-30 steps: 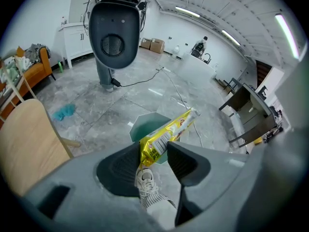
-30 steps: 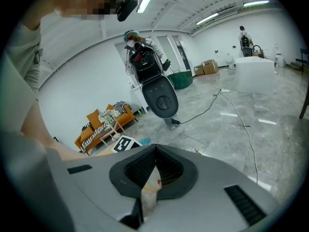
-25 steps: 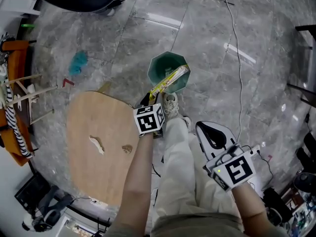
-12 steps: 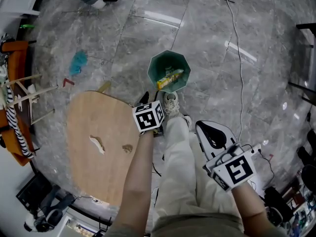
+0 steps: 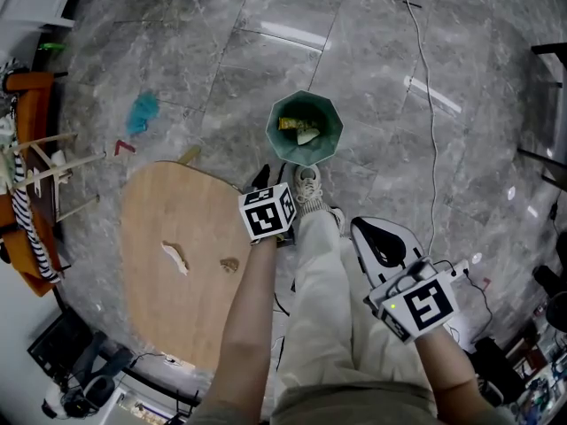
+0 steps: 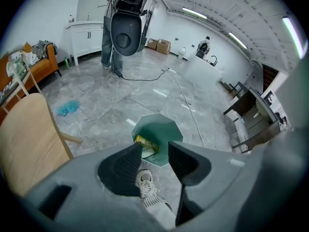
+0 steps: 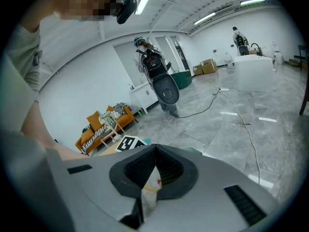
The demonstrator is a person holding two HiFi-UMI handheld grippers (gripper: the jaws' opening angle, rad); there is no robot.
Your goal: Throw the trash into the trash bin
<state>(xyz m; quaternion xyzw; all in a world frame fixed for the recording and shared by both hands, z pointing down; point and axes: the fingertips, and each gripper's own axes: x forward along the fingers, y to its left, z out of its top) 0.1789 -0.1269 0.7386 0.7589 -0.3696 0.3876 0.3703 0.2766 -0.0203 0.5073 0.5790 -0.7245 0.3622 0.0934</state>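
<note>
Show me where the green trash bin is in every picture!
Head view: the green trash bin is in the upper middle, on the grey floor.
Left gripper view: the green trash bin is in the middle of the picture.
Right gripper view: I can't make it out there.
Shared landmark: the orange sofa, at the left in all three.

Left gripper [image 6: 155,149], right gripper [image 7: 155,152]: grey, marker cubes [image 5: 267,212]; cream trousers [image 5: 323,312], pale sneaker [image 5: 306,188].
</note>
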